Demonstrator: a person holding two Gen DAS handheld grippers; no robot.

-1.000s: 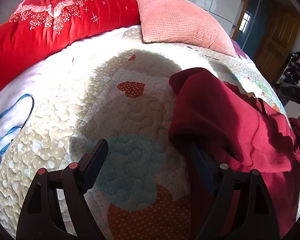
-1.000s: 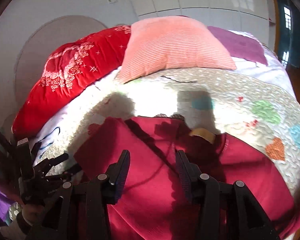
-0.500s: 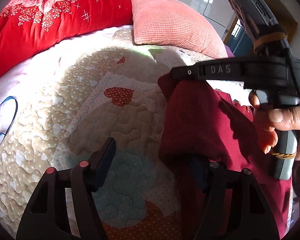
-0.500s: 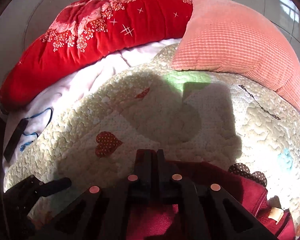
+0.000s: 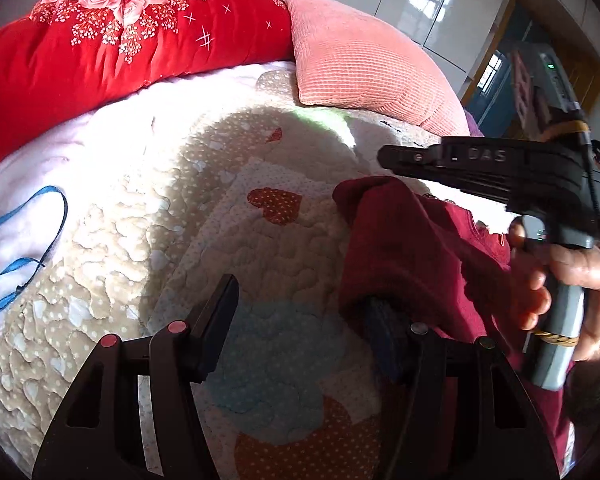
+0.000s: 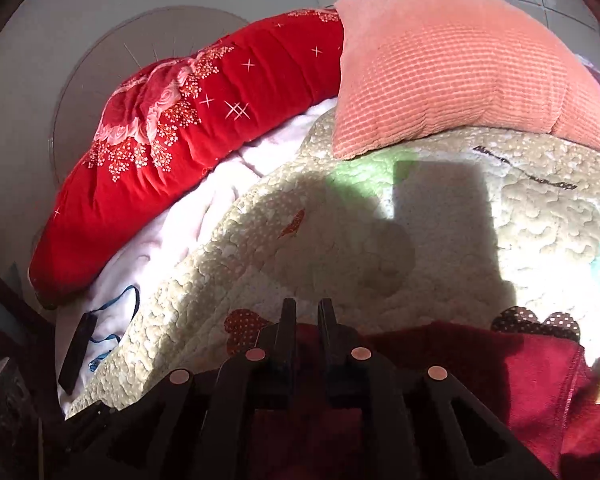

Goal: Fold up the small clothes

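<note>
A dark red garment (image 5: 412, 248) lies on the right of the quilt (image 5: 172, 248), its left edge folded over. My left gripper (image 5: 300, 296) is open low over the quilt. Its left finger (image 5: 220, 312) is bare, while the right finger (image 5: 384, 332) is tucked under the garment's near edge. A hand (image 5: 580, 280) holds my right gripper (image 5: 384, 158) just above the garment's far left corner. In the right wrist view the right gripper (image 6: 306, 312) has a narrow gap and its jaws are opening. The red cloth (image 6: 500, 368) lies under and between the fingers, not pinched.
A long red floral bolster (image 5: 100, 48) and a pink ribbed pillow (image 5: 364, 64) lie along the far side of the bed. A blue lanyard (image 5: 32, 240) rests on the white sheet at left, with a dark flat object (image 6: 78, 356) beside it.
The right gripper swung left across the garment to its far corner, shut there, and now shows a small gap. The left jaws narrowed a little. The garment's corner stands slightly higher.
</note>
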